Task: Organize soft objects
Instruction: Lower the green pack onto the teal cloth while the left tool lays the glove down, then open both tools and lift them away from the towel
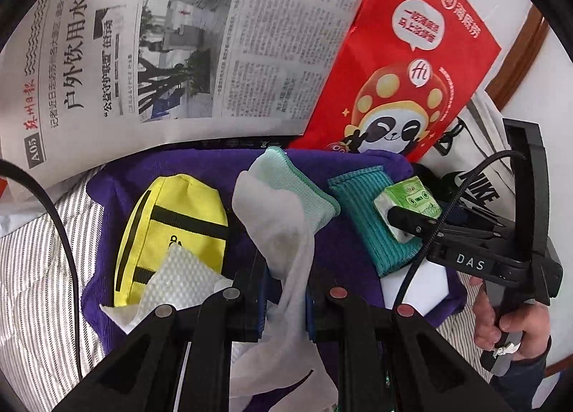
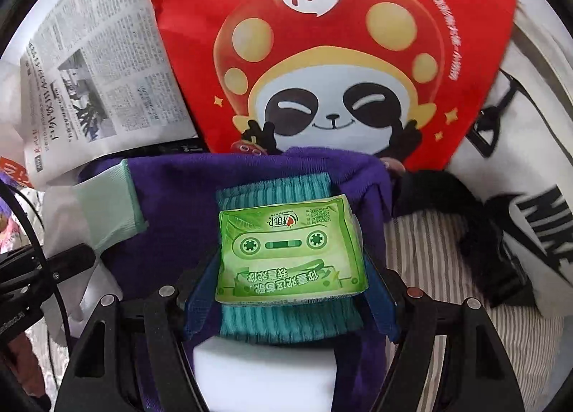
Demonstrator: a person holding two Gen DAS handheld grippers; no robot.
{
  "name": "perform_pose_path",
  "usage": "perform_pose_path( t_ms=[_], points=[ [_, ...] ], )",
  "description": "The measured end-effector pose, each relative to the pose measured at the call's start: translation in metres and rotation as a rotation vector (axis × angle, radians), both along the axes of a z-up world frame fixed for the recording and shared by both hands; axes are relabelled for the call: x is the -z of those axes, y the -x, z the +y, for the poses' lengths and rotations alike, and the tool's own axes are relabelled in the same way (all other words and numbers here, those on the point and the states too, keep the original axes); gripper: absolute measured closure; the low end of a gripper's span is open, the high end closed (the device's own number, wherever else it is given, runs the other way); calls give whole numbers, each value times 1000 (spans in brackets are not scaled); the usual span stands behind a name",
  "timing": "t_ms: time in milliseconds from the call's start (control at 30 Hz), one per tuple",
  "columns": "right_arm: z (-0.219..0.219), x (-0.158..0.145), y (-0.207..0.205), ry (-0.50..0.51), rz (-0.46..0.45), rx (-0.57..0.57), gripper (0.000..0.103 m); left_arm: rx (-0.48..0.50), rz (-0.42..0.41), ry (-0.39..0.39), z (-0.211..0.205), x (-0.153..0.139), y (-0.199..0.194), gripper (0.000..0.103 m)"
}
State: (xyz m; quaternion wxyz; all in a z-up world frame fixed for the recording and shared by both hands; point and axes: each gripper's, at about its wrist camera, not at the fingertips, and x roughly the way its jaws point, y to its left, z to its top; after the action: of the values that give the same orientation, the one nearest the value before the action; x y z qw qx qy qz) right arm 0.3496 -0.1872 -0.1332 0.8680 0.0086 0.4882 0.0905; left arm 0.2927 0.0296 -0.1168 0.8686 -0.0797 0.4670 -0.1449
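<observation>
**Q:** Purple cloth as the base layer. What sits on it, left to right?

**A:** Purple fabric [image 1: 200, 168] spread over grey-striped bedding [image 1: 35, 250]. Far left on it: yellow zip pouch with black straps [image 1: 172, 225], a white dimpled paper sheet [image 1: 179, 283] overlapping its near end. Centre: white sock with a mint-green cuff [image 1: 283, 204]. Right: teal ribbed cloth [image 1: 361, 218], with a green tissue pack printed with a cassette [image 2: 290, 250] above it.

**Q:** Left gripper?

**A:** Left gripper [image 1: 284, 308] pressed nearly together, pinching the sock; the cuff end stands up past the fingertips and the toe end hangs below.

**Q:** Right gripper?

**A:** Right gripper [image 2: 290, 290] spread wide, blue pads [image 2: 200, 290] against both sides of the tissue pack. Whether the pack touches the teal cloth, cannot tell. A person's hand [image 1: 501, 319] grips the handle.

**Q:** Background?

**A:** Newspaper [image 1: 161, 46] behind left, red paper bag with a panda cartoon [image 2: 322, 71] behind centre, white tote bag with black lettering [image 2: 530, 197] right.
</observation>
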Motion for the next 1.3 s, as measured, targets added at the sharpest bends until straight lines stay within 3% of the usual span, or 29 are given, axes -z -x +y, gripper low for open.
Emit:
perform_pose_path(
  t_ms=[300, 567, 833, 1067, 1300],
  points=[
    [-2, 15, -7, -11, -4, 15, 29, 11, 42, -1, -10, 22, -12, 87],
    [-8, 20, -4, -4, -4, -8, 29, 44, 56, -58, -31, 36, -26, 87],
    [-12, 21, 1, -24, -1, -42, 23, 53, 72, -62, -39, 44, -27, 80],
    [2, 16, 8, 2, 12, -57, 11, 83, 85, -65, -40, 41, -7, 51],
    [0, -5, 31, 12, -4, -28, 7, 80, 79, -95, -36, 24, 9, 42]
  ],
)
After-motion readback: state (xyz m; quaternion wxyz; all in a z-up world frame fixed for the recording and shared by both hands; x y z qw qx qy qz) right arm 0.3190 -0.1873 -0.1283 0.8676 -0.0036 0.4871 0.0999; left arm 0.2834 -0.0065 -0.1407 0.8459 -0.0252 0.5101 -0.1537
